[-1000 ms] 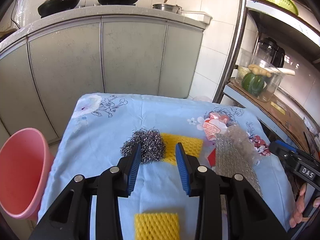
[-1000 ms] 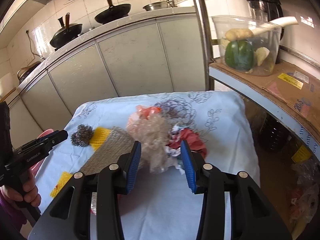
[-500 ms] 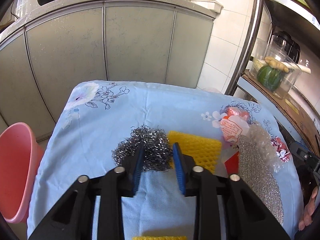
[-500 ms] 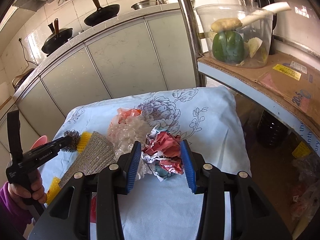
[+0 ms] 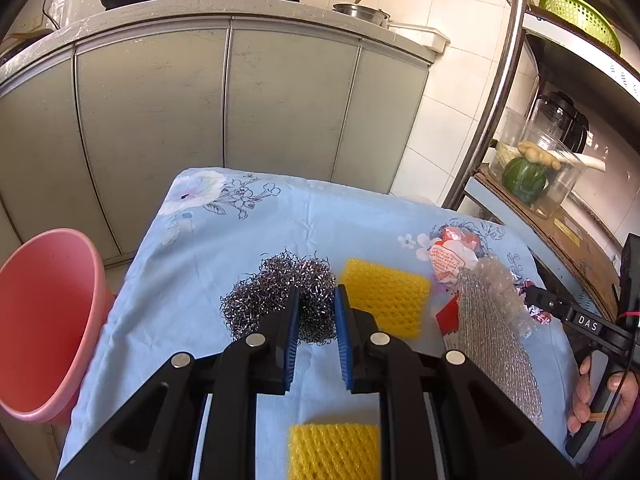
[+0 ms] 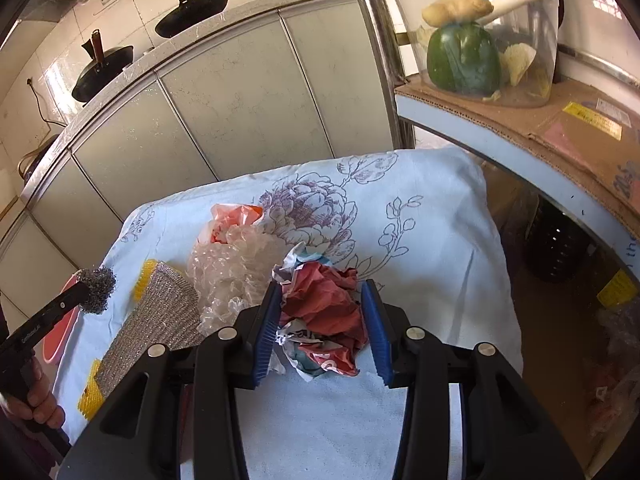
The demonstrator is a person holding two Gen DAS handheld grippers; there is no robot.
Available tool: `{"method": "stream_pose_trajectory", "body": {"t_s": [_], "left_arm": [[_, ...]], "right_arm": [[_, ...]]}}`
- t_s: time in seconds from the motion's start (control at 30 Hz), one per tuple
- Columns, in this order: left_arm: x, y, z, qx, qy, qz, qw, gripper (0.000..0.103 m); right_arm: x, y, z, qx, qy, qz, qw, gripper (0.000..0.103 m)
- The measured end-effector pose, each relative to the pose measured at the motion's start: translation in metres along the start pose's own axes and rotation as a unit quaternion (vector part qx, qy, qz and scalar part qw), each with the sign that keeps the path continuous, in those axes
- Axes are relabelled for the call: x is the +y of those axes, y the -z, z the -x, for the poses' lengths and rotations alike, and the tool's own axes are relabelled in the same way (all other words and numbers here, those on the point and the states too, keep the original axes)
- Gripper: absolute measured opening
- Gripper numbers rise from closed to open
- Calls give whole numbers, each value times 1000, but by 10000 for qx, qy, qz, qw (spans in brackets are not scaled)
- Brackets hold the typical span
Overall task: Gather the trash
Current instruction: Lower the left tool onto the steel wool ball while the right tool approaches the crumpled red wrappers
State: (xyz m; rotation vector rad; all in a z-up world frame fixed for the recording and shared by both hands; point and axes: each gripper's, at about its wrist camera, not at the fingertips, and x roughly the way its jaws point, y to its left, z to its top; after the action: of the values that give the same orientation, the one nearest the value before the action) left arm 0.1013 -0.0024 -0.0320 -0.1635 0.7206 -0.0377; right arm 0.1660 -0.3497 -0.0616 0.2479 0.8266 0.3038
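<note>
Floral tablecloth (image 5: 248, 232), pink bin (image 5: 44, 320) beside, left gripper (image 5: 316, 312) pinching steel wool (image 5: 276, 292)

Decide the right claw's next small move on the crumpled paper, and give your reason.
Probably close the right claw. Its blue pads already stand on either side of the crumpled red printed paper wad, which lies on the pale blue floral cloth, but the left pad looks not yet pressed in.

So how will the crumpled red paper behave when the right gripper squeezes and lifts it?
The crumpled red paper looks light and will probably crush between the right gripper pads. Its loose folds may spring back. It seems unlikely to roll.
</note>
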Motion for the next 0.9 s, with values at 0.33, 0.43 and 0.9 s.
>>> {"method": "stream_pose_trajectory", "body": {"t_s": [0.33,0.43,0.9], "left_arm": [[0,6,15,-63,58,-32,10000,16],[-1,7,21,-125,73,-53,9999,16],[-2,15,57,-442,258,-36,9987,16]], "right_arm": [[-5,9,7,144,44,-121,9998,33],[-3,12,15,53,91,-75,9999,32],[1,15,86,-838,201,-164,9961,30]]}}
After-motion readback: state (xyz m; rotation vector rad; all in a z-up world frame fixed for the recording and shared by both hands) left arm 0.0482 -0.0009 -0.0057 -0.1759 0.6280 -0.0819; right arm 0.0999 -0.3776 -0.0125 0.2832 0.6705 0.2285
